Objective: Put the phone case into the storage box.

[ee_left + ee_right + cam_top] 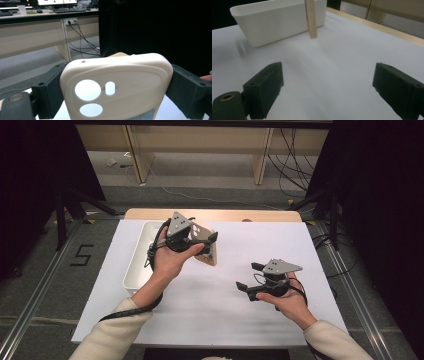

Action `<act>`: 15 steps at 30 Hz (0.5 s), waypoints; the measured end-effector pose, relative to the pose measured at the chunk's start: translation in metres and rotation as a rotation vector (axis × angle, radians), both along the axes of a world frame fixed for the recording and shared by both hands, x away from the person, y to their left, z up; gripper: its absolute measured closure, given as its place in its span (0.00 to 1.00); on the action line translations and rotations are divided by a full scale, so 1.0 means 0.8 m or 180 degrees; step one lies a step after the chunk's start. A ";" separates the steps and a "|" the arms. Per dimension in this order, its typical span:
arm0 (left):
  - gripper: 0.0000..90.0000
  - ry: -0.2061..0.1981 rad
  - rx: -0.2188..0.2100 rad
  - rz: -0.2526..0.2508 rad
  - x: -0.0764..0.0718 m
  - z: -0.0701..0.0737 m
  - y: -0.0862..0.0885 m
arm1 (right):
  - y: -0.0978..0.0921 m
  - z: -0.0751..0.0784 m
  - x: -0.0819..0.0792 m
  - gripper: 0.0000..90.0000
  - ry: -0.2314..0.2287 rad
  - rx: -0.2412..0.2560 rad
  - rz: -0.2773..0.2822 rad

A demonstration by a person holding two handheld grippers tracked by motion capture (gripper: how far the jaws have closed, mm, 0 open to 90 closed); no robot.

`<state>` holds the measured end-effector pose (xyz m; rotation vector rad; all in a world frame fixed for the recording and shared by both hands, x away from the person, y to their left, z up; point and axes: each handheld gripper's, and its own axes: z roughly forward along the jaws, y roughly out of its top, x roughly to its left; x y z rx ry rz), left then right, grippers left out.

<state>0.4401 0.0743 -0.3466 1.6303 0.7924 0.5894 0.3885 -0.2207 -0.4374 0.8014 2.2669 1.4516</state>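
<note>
A cream phone case (209,255) with camera cut-outs is held upright above the table, just right of the white bin (136,265). My left gripper (198,244) is shut on the case. In the left gripper view both black jaws press the two sides of the case (130,80), whose cut-outs face the camera. My right gripper (250,276) hovers low over the white table cover to the right, open, with nothing between its jaws. In the right gripper view (329,87) the case (310,18) hangs edge-on in front of the bin (277,22).
The white cover (225,290) lies over a wooden table (215,214). Dark curtains flank both sides. Tripod legs (65,210) stand on the floor at the left, and cables (295,165) trail at the back right.
</note>
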 end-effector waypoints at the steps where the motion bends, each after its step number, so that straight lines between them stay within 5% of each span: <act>1: 0.12 -0.0006 0.0009 0.0011 0.001 0.001 0.002 | -0.001 0.000 -0.001 0.12 -0.0008 -0.0003 0.0003; 15: 0.12 -0.0024 0.0014 0.0168 0.009 0.009 0.023 | -0.016 0.005 -0.008 0.13 -0.0146 0.0047 0.0021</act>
